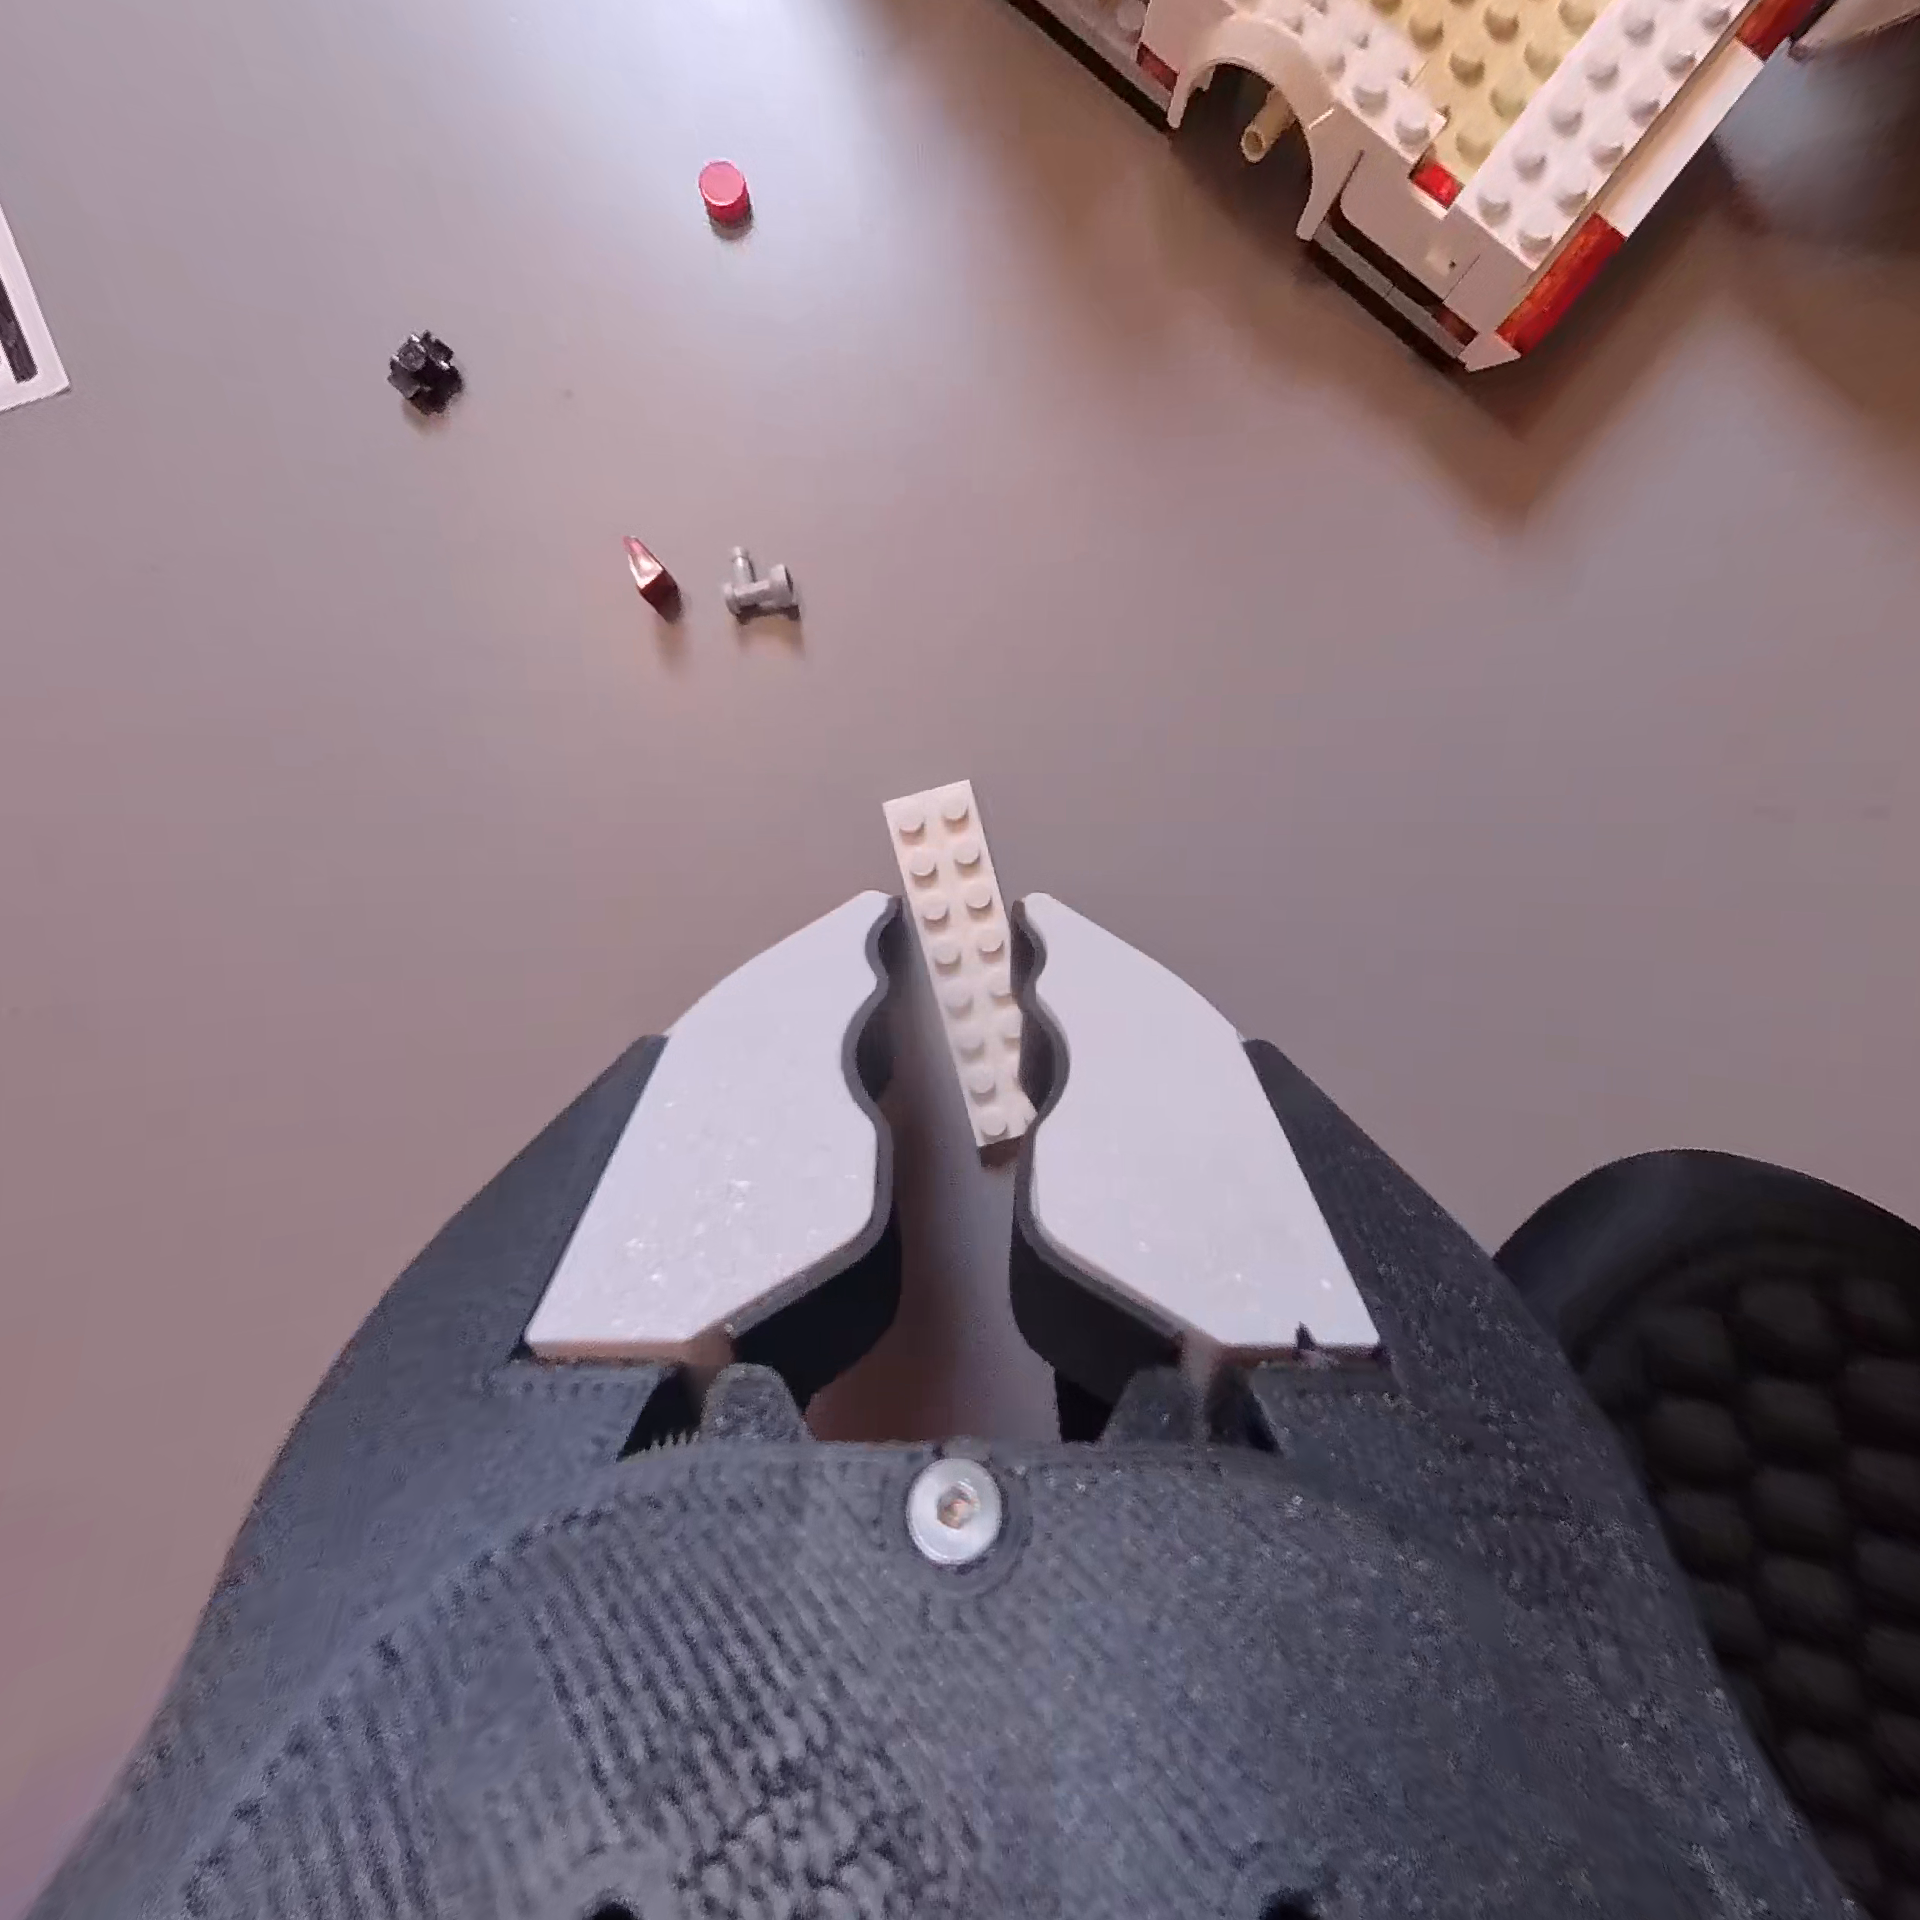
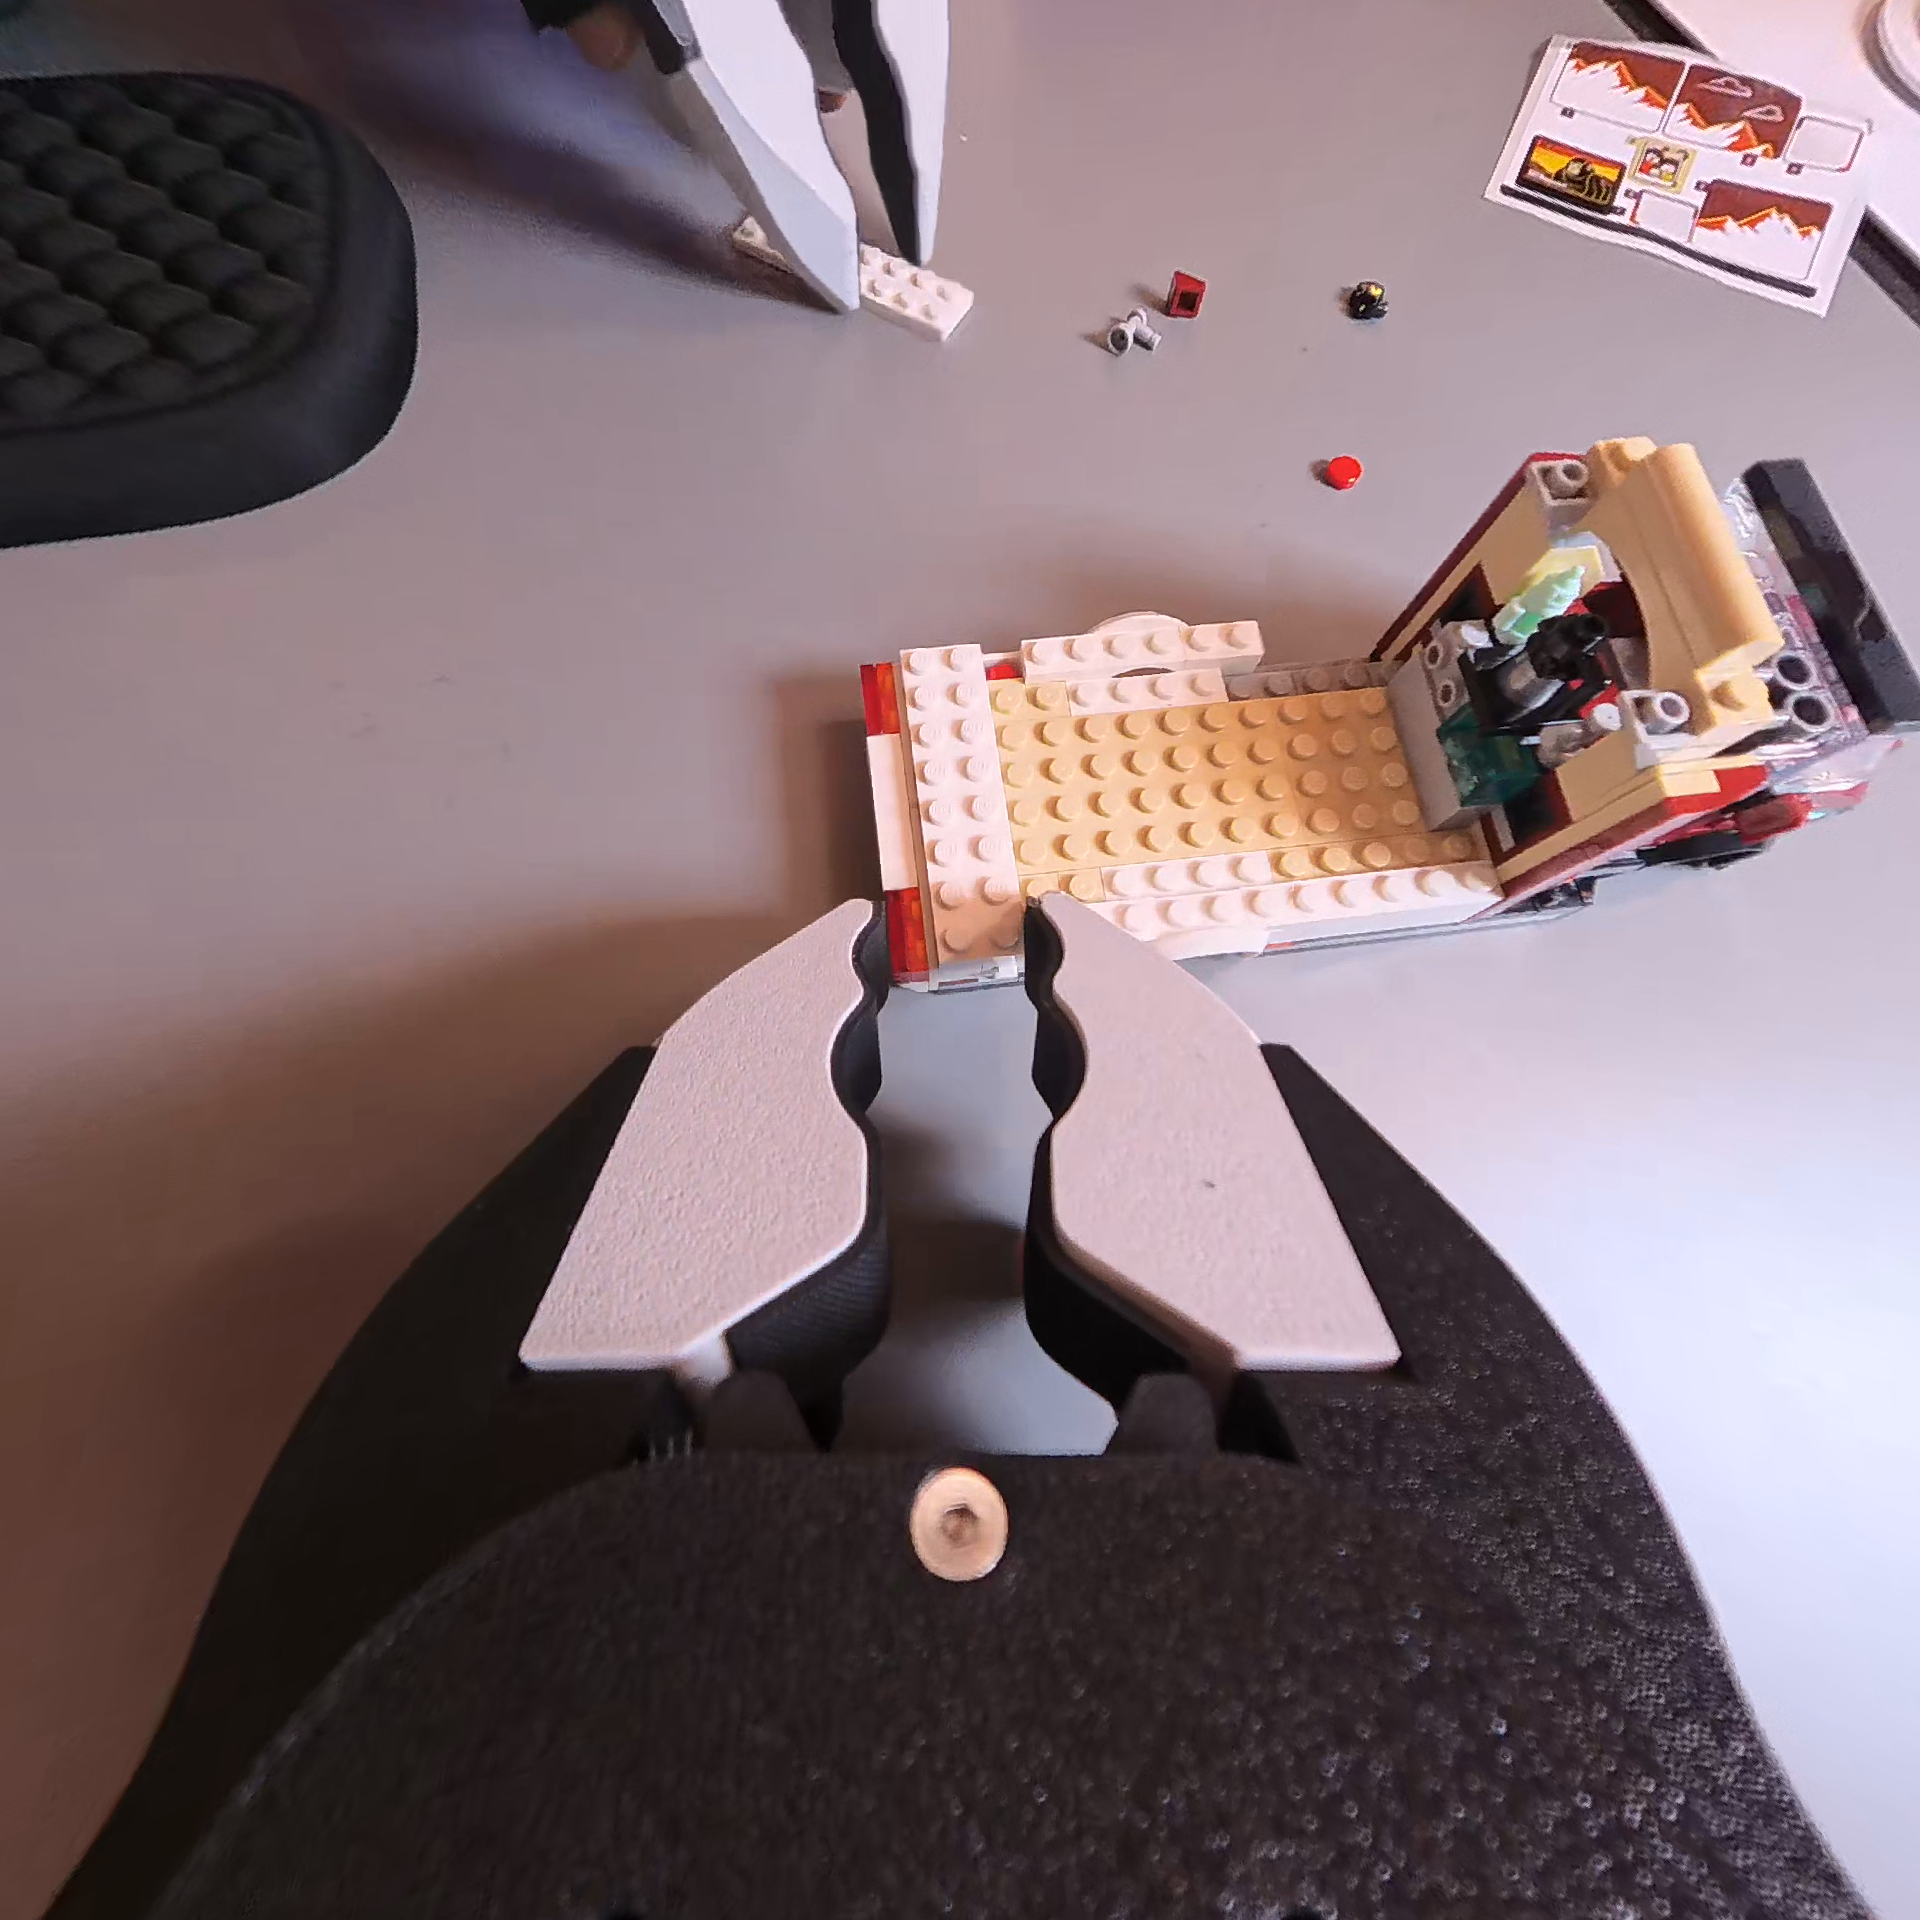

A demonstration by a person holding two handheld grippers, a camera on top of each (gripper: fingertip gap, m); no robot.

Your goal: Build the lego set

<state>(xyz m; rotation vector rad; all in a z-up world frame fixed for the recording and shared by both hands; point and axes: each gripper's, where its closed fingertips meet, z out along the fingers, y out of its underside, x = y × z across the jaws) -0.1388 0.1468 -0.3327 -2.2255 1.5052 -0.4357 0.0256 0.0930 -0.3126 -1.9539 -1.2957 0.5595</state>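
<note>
— Grey tabletop [image 1: 1351, 727] everywhere; what does the left gripper [image 1: 958, 914] have?
— Its jaws straddle a long white plate [image 1: 961, 966] lying flat on the table, its far end poking out toward 12 o'clock. The gap is only a little wider than the plate; I cannot tell whether the pads actually press it.
— Loose bits?
— Toward 11 o'clock from the plate: a grey connector [image 1: 762, 594] beside a dark red slope [image 1: 651, 575], then a black piece [image 1: 423, 366] and a red round stud [image 1: 725, 192] farther off.
— And the right gripper [image 2: 956, 920]?
— Parted and empty, tips around the near rear corner of the half-built camper van [image 2: 1195, 769], whether touching I cannot tell. A sticker sheet [image 2: 1673, 171] lies at 1 o'clock, a black padded cushion [image 2: 177, 291] at 10.
</note>
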